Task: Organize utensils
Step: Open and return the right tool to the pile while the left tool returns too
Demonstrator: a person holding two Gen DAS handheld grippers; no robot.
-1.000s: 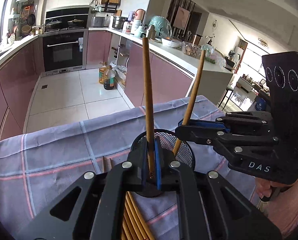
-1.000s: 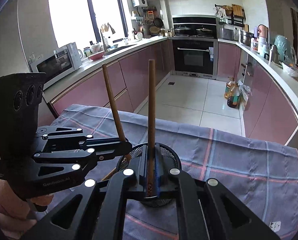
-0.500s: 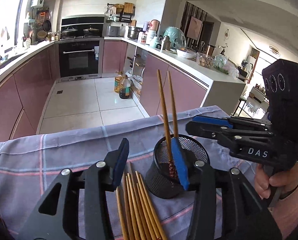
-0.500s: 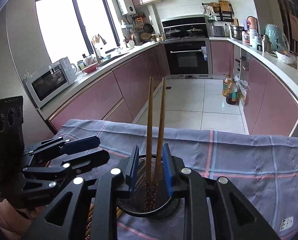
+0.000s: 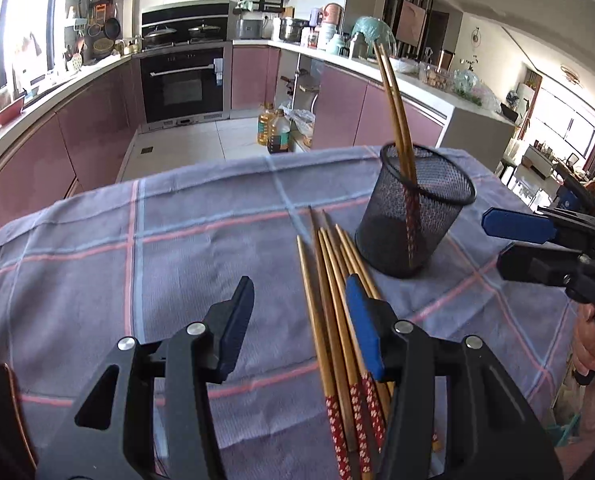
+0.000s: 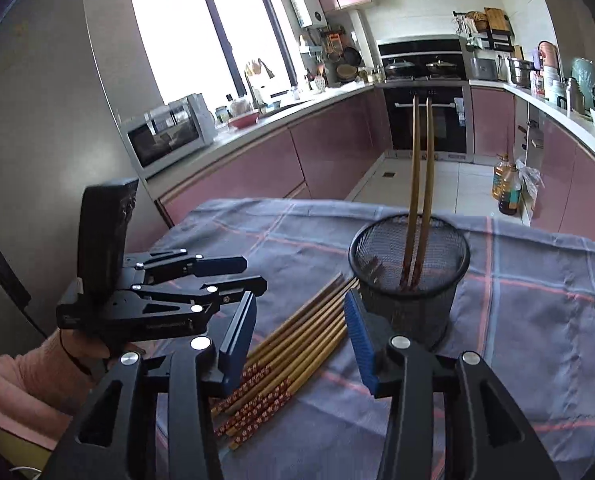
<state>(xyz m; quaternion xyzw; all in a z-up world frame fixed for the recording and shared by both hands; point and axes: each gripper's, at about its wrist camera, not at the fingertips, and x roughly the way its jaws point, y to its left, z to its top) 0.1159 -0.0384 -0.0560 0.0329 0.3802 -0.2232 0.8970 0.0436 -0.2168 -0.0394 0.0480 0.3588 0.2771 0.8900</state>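
Note:
A black mesh cup [image 5: 413, 212] stands on the checked cloth and holds two wooden chopsticks [image 5: 395, 100]; the cup also shows in the right wrist view [image 6: 409, 264] with the pair [image 6: 419, 160] upright. Several loose chopsticks [image 5: 333, 312] with red patterned ends lie flat just left of the cup, also seen in the right wrist view [image 6: 293, 344]. My left gripper [image 5: 299, 316] is open and empty, hovering over the near ends of the pile. My right gripper [image 6: 299, 324] is open and empty, in front of the cup; it shows in the left wrist view [image 5: 513, 244].
The purple-grey checked cloth [image 5: 137, 260] covers the table, whose far edge drops to the kitchen floor. A dark curved object [image 5: 1, 412] sits at the left near corner. Counters, oven and oil bottles [image 5: 273, 130] stand well beyond the table.
Both grippers opened and let a chopstick each drop into the cup, then pulled back from it. The left gripper now hangs over the loose pile.

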